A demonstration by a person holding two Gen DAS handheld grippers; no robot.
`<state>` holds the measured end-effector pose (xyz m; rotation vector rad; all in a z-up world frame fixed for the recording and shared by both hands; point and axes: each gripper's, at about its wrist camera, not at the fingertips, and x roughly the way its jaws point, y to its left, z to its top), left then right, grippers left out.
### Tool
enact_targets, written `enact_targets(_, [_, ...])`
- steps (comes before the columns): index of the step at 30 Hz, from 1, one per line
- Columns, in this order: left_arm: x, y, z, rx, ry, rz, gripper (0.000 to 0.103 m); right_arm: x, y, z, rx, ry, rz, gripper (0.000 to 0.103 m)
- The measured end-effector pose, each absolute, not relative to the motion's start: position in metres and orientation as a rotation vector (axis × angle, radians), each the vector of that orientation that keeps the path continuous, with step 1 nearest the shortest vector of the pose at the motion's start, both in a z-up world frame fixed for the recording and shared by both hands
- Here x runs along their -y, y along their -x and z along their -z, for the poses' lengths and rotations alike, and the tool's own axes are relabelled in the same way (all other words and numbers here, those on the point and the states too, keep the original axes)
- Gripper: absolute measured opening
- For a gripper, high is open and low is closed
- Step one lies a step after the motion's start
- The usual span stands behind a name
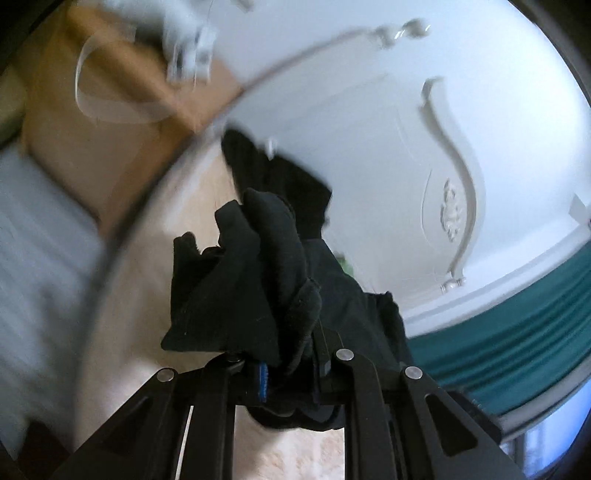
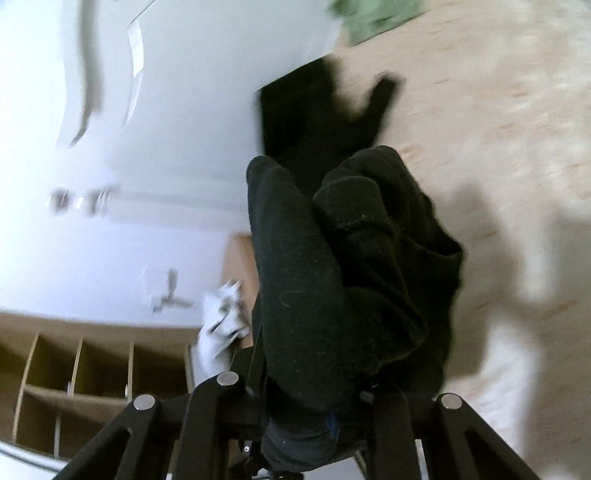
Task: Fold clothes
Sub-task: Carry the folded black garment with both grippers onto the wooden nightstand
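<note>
Above the pale mottled bed surface [image 2: 498, 129], the left gripper [image 1: 291, 363] and right gripper [image 2: 314, 402] are each clamping bunched black fleece garment [image 2: 351, 258], hanging between them; thick wads risk slipping loose.

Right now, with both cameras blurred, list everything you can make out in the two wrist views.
black garment: one as far as I can tell, black, bunched between the jaws in both wrist views.
green cloth: one, green, on the pale floor at the top of the right view.
white cabinet: one, white with curved trim, behind the garment.
wooden shelf unit: one, brown with open compartments, lower left of the right view.
teal fabric: one, teal, right edge of the left view; what it is I cannot tell.
white blurred object: one, white, beside the shelf; too blurred to name.
left gripper: black, shut on the garment.
right gripper: black, shut on the garment.
</note>
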<state>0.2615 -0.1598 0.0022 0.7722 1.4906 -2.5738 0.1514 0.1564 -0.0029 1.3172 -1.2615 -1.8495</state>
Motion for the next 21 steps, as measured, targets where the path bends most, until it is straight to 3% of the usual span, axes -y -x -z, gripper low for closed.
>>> enact_targets(8, [0.273,-0.302,-0.101,-1.346,-0.741,2.438,0.015,-0.003,-0.171,-0.074,1.06,-1.455,1.742,0.017])
enact_targets(21, [0.442,-0.263,-0.245,-1.294,-0.707,2.351,0.016,0.178,-0.152,-0.196,1.039,-1.423,1.609,0.017])
